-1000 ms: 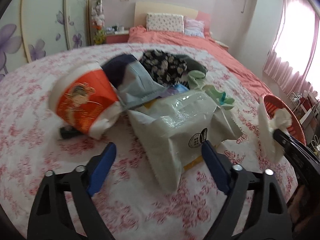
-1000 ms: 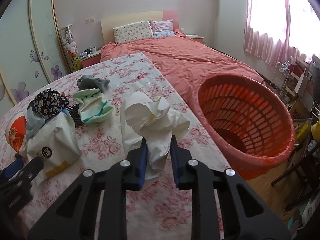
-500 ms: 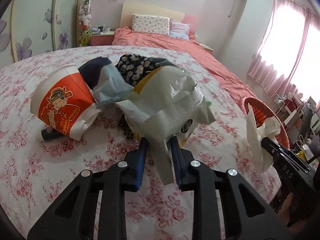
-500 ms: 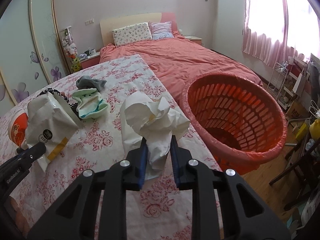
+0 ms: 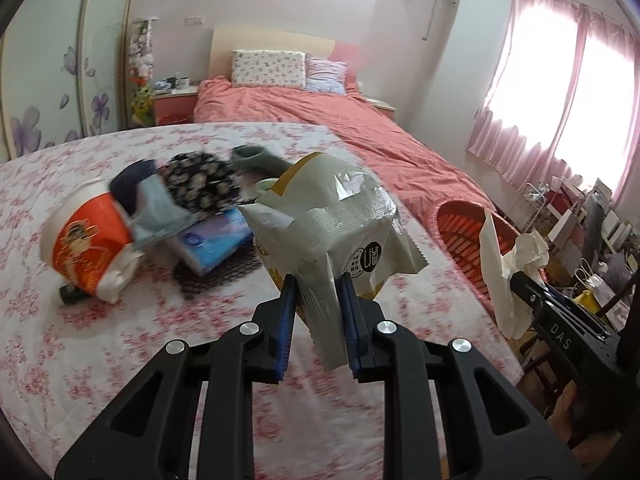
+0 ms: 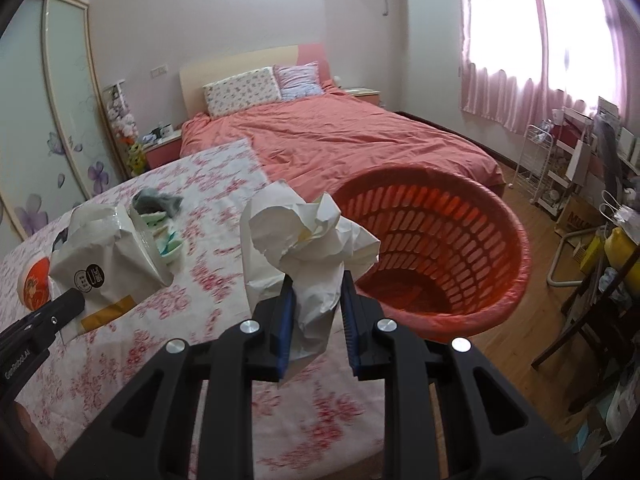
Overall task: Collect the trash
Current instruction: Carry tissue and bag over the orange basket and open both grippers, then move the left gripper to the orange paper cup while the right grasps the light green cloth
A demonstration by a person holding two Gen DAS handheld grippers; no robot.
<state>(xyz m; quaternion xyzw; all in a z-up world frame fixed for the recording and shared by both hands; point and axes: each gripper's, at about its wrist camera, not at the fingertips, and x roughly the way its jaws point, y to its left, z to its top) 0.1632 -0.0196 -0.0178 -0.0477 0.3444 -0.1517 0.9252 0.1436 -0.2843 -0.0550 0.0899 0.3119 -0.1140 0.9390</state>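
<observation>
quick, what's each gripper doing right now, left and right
Left gripper: jaws closing, already pinching the snack bag.
Right gripper: shut on the crumpled paper.

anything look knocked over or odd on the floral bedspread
Yes. The orange instant noodle cup lies tipped on its side on the floral bedspread, beside a heap of clothes: a floral-print garment and a grey sock. A tissue pack lies half under the heap.
</observation>
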